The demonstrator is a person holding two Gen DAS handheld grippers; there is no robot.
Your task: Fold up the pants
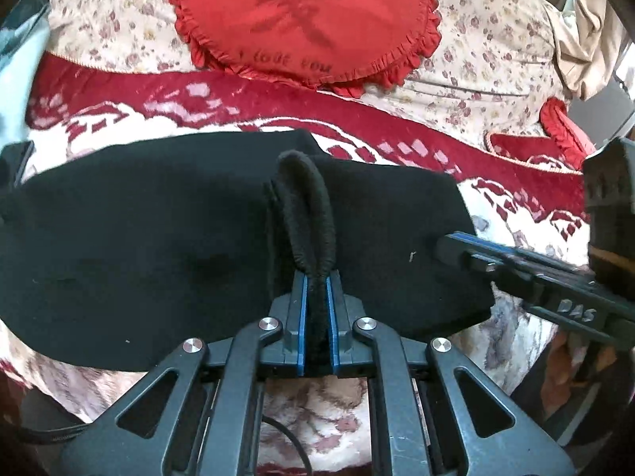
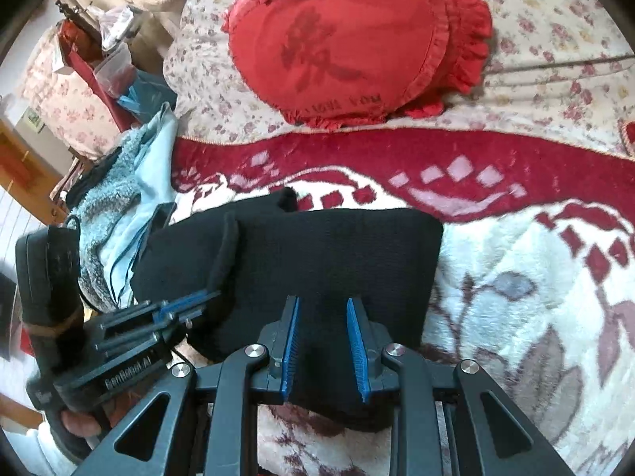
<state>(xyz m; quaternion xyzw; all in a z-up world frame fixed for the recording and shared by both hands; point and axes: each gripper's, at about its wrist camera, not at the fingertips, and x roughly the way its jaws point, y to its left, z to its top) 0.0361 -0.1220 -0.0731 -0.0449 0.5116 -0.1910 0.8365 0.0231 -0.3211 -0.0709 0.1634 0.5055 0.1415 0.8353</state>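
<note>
Black pants on the blanket, both my tongs on them.

The pants [image 1: 158, 238] lie folded across the middle of the frame on the red-and-white blanket [image 1: 119, 119]. My left tongs [image 1: 316, 277] are clamped on a raised fold of their fabric. My right tongs [image 2: 322, 317] straddle the cloth, blue pads [image 2: 291, 341] against it. The red cushion [image 1: 305, 20] sits above, at upper centre.

Both wrist fisheyes look steeply down, close over black pants [image 1: 158, 246] on a patterned blanket [image 1: 119, 119]. Shared: red heart cushion [image 1: 305, 16] at top of frame. Each view catches the other gripper at its edge.
</note>
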